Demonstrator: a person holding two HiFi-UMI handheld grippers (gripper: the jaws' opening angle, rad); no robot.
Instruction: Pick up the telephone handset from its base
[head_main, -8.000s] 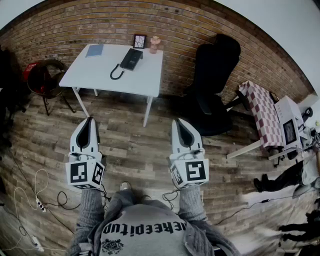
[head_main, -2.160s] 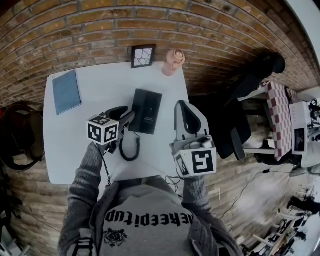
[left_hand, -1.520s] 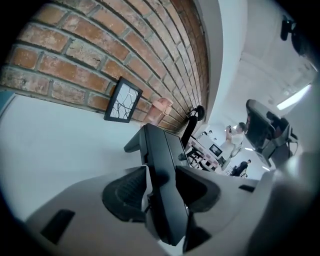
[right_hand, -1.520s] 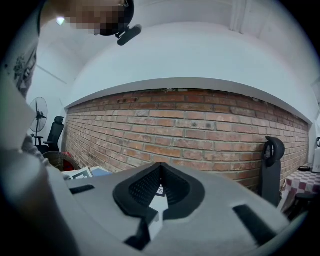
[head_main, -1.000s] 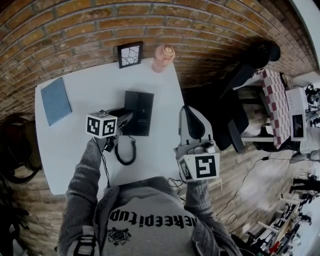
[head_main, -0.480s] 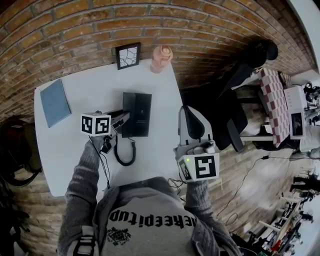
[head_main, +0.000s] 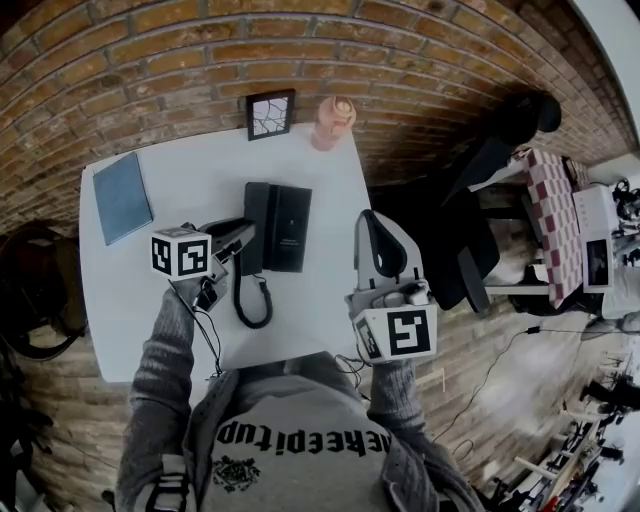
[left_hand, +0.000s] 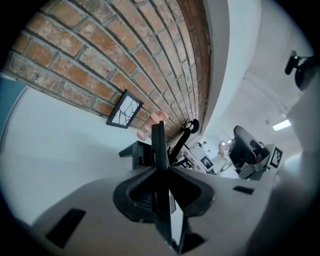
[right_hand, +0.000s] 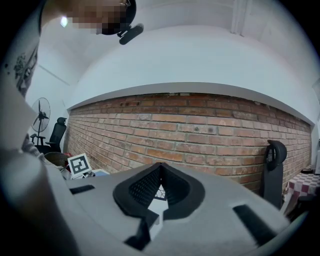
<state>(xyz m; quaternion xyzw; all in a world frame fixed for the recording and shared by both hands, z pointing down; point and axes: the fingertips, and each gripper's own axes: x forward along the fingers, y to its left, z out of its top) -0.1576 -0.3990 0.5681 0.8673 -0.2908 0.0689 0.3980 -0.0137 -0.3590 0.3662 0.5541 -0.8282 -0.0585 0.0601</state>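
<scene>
Jaws of the left gripper (left_hand: 161, 172) are closing on the telephone handset (left_hand: 158, 142), their pads pressing its dark sides as it is standing edge-on between them. Its base (left_hand: 140, 154) is lying just beyond the tips. Right gripper (right_hand: 160, 166) jaws are resting together, gripping nothing, facing the brick wall (right_hand: 210, 132).

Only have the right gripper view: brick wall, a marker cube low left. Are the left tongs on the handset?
Observer: Yes. In the left gripper view the left tongs are closing with the telephone handset between them, pads against it.
Operator: Off the base?
Observer: In the head view it looks off the cradle, held just left of the black base.
Operator: Cord?
Observer: The coiled cord loops on the white table in front of the base, not pulled straight.
</scene>
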